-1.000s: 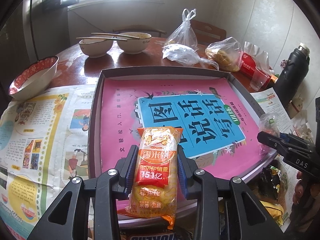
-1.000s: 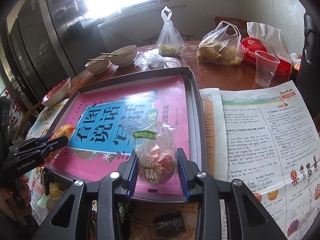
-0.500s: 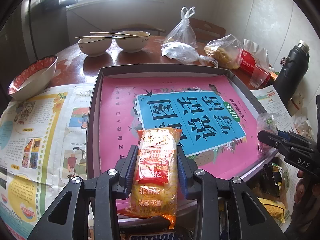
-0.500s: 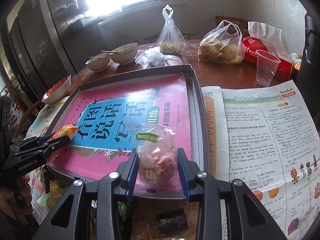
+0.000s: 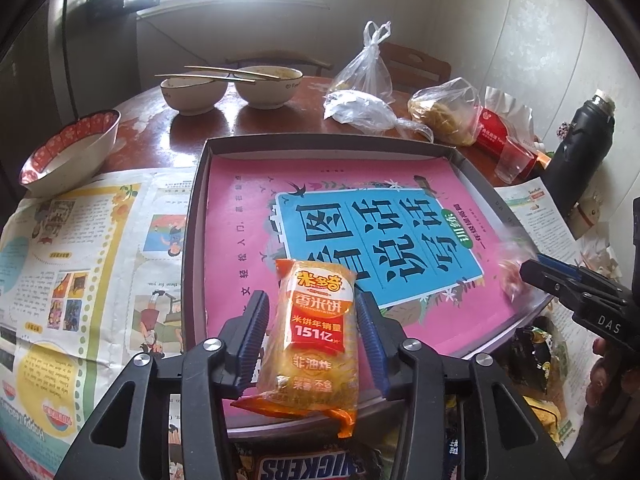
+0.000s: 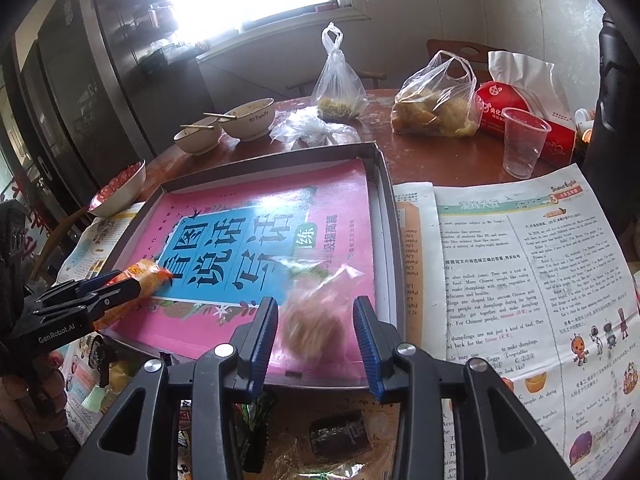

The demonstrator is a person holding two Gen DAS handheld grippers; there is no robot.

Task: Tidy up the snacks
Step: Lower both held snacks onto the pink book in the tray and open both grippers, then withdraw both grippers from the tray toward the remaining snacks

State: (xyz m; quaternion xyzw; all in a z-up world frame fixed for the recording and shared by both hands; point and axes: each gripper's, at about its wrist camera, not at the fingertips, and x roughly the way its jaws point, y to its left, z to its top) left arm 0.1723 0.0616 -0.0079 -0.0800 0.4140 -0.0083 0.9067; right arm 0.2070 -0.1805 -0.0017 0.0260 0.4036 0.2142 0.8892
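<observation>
My left gripper (image 5: pixel 312 320) has opened around the orange rice-cracker packet (image 5: pixel 314 340), which lies over the near edge of the grey tray (image 5: pixel 192 208) lined with a pink book cover (image 5: pixel 240 208). There are gaps between packet and pads. My right gripper (image 6: pixel 316 328) is open; the clear bag of round snack (image 6: pixel 316 320) is blurred between its jaws, dropping onto the tray's near right corner (image 6: pixel 384 208). The left gripper with the packet shows in the right view (image 6: pixel 120 288); the right gripper shows in the left view (image 5: pixel 532 272).
Loose snacks lie below the tray's near edge: a Snickers bar (image 5: pixel 308 466), a dark packet (image 6: pixel 340 432). Newspapers (image 6: pixel 520 280) flank the tray. Bowls (image 5: pixel 192 92), plastic bags (image 6: pixel 436 104), a plastic cup (image 6: pixel 522 140), a tissue pack and a black flask (image 5: pixel 580 156) stand behind.
Both grippers moved slightly forward over the tray and opened their jaws. The rice-cracker packet is released on the tray edge; the clear snack bag is falling, blurred.
</observation>
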